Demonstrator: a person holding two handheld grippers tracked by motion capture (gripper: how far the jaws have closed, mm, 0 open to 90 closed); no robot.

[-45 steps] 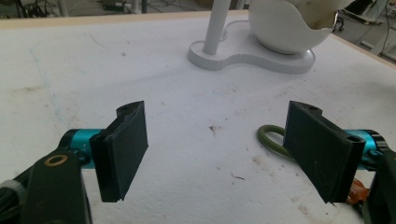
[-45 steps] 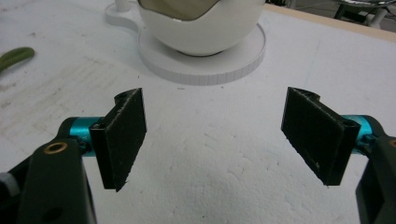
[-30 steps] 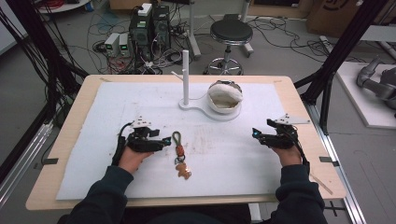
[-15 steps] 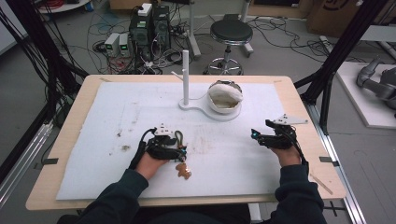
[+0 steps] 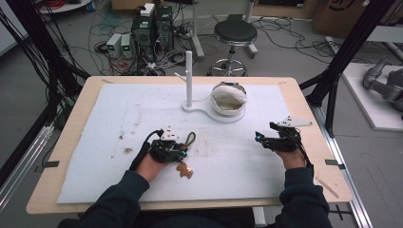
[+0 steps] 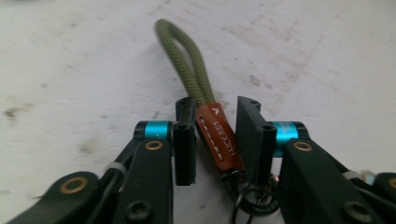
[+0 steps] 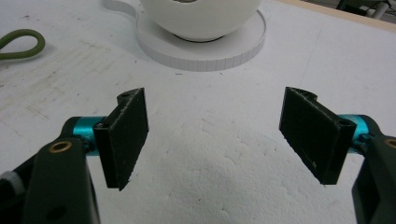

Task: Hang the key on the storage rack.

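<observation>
One keychain strap [image 6: 215, 135] – two hand-held grippers: left [image 6: 215, 140] astride it, right [image 7: 217, 135] agape

A pale wooden surface [image 5: 304, 102] stands on a grey floor [image 5: 290, 52], topped with a stained white foam sheet [image 5: 142, 109]. Behind it sits a round black stool on a chrome base [image 5: 234, 35], beside stacked black electronics boxes [image 5: 153, 28] amid tangled cables [image 5: 109, 45]. Black metal frame struts [image 5: 349, 50] slant up on both sides. A brown cardboard box [image 5: 344, 14] rests far right.
</observation>
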